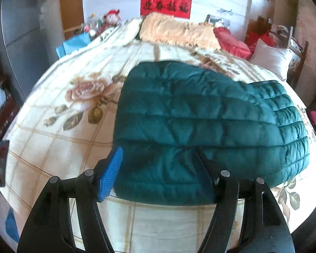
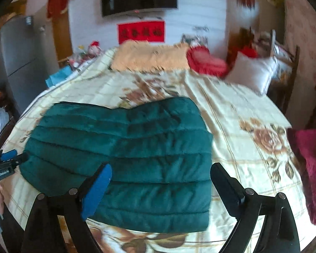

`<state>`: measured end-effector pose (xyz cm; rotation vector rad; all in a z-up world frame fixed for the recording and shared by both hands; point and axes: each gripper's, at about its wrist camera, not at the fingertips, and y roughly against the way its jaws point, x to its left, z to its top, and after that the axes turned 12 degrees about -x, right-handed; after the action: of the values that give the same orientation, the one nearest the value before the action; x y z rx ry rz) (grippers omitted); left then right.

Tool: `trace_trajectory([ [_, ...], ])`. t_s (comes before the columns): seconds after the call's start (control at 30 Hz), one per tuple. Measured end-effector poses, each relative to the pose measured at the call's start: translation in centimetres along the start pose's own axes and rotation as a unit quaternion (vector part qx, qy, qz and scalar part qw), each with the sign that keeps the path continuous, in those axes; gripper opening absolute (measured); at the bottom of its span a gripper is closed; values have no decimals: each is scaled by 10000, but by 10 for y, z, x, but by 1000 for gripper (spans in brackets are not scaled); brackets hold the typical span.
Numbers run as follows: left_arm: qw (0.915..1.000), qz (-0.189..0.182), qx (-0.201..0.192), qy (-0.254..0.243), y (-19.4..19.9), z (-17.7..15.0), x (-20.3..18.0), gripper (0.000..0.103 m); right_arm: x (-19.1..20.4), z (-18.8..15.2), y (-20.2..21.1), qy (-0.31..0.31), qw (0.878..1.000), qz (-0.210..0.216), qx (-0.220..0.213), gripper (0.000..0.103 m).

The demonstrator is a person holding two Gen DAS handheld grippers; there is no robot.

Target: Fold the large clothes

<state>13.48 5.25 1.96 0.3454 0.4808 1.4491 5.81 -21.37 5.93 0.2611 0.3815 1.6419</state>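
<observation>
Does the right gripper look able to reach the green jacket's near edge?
Probably yes: the right gripper is open just above the folded green jacket, with nothing between them on the bedspread.

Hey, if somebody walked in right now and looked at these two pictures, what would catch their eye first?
The dark green quilted jacket, folded into a block, lies mid-bed on the cream floral bedspread. Both grippers, left gripper and right gripper, are open over its near edge, holding nothing. Behind, a red banner hangs on the wall under a television.

Black tongs (image 1: 155,168), ribbed blue pads (image 1: 110,175), silver pivot pins, slotted black arms
</observation>
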Motion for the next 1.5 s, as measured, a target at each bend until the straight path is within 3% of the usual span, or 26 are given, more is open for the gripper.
trace_trajectory([
  [0.1,9998,-7,-195,-106,13,5,-16,68,19,-4,23,105,9998,-6,-190,103],
  [0.4,9978,-31,-652,-125,36,3,-39,68,50,-13,30,-96,9992,292,-242,103],
  [0.83,9985,-3,-535,-80,29,-4,-40,68,54,-25,22,-272,9983,508,-96,103],
  [1.5,9987,62,-512,-28,27,-5,-42,68,57,-30,20,-232,9992,320,-78,103],
])
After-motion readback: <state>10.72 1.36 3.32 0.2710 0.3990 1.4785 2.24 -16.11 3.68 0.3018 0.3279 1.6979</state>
